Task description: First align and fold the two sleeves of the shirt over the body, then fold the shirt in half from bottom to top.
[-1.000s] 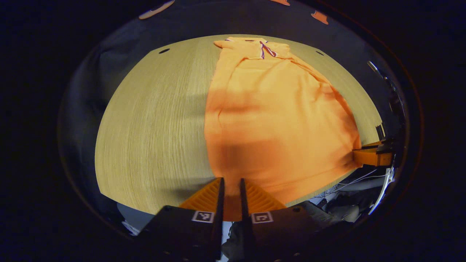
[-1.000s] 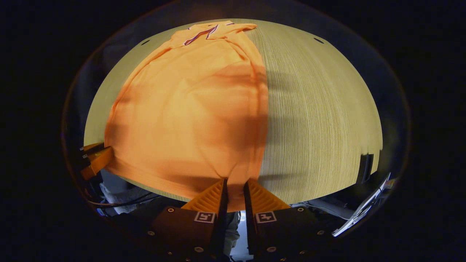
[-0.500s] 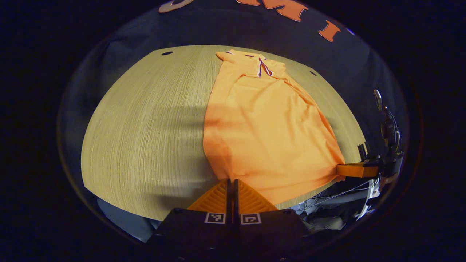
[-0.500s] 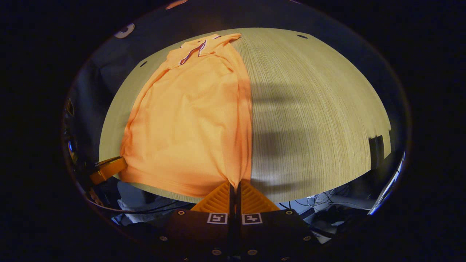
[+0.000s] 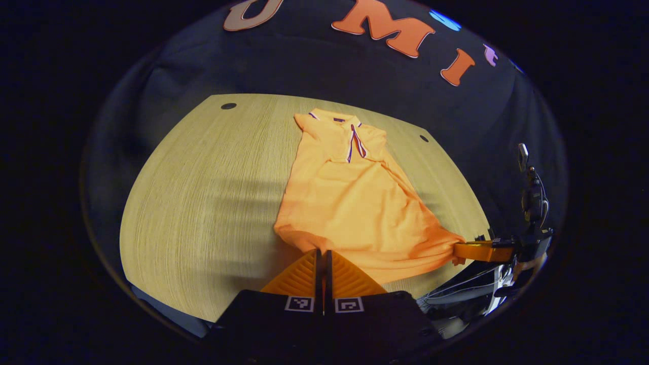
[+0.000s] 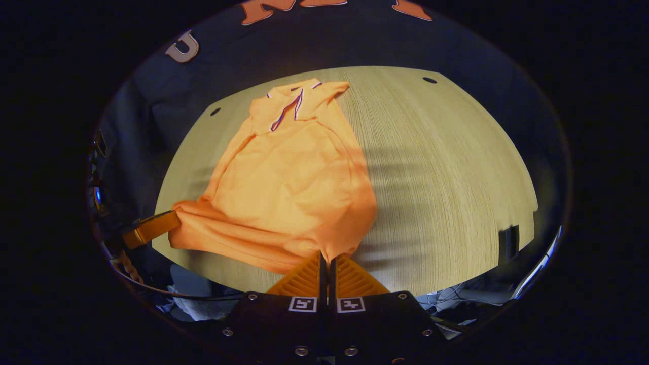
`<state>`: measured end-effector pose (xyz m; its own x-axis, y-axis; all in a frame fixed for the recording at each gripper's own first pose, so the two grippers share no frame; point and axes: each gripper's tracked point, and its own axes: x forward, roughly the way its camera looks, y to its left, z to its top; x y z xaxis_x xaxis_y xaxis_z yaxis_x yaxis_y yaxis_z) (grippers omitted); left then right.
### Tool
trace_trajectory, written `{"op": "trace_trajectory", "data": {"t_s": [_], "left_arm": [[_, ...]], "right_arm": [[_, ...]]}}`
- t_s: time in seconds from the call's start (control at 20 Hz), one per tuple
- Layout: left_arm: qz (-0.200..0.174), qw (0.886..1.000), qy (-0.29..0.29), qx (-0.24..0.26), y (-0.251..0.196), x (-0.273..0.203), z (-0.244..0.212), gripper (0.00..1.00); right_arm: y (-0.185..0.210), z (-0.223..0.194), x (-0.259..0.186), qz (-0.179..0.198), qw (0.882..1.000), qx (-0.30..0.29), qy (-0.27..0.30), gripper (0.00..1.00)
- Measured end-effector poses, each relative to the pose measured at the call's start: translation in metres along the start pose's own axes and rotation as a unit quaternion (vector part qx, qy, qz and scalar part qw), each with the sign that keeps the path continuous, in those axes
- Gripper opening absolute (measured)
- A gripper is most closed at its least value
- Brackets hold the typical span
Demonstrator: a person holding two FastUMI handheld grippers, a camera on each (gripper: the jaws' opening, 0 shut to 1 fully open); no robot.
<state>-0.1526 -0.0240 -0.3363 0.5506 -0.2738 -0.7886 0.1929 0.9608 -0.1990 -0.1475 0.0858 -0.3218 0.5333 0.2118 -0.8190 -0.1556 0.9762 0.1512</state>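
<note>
Shirt (image 5: 355,203) hem now raised off table (image 5: 203,192).

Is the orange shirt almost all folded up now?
Getting there. The sleeves look already folded in: the shirt is a narrow strip on the table. In hand: the left gripper and right gripper each pinch a bottom corner, and the hem is lifted off the wood. Left: carry the hem up to the collar and lay it flat.
</note>
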Motion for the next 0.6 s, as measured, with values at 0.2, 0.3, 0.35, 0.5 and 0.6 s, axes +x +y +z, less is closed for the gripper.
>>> {"op": "trace_trajectory", "data": {"t_s": [0.2,0.3,0.35,0.5,0.6], "left_arm": [[0.001,1.0,-0.024,-0.004,0.004,-0.005,0.039,0.0],[0.006,0.999,-0.04,-0.003,0.007,0.001,0.063,0.01],[0.009,0.999,-0.046,-0.002,0.009,0.006,0.076,0.0],[0.029,0.998,-0.064,-0.004,0.019,0.021,0.123,0.01],[0.033,0.997,-0.074,-0.007,0.023,0.033,0.156,0.0]], "right_arm": [[0.004,0.048,-0.012,0.01,0.999,-0.006,-0.036,0.0],[0.004,0.073,-0.012,0.016,0.999,-0.008,-0.048,0.0],[0.005,0.087,-0.01,0.02,0.998,-0.007,-0.054,0.0],[0.001,0.132,0.002,0.027,0.998,-0.007,-0.063,0.0],[-0.004,0.166,0.01,0.03,0.997,-0.004,-0.07,0.0]]}}
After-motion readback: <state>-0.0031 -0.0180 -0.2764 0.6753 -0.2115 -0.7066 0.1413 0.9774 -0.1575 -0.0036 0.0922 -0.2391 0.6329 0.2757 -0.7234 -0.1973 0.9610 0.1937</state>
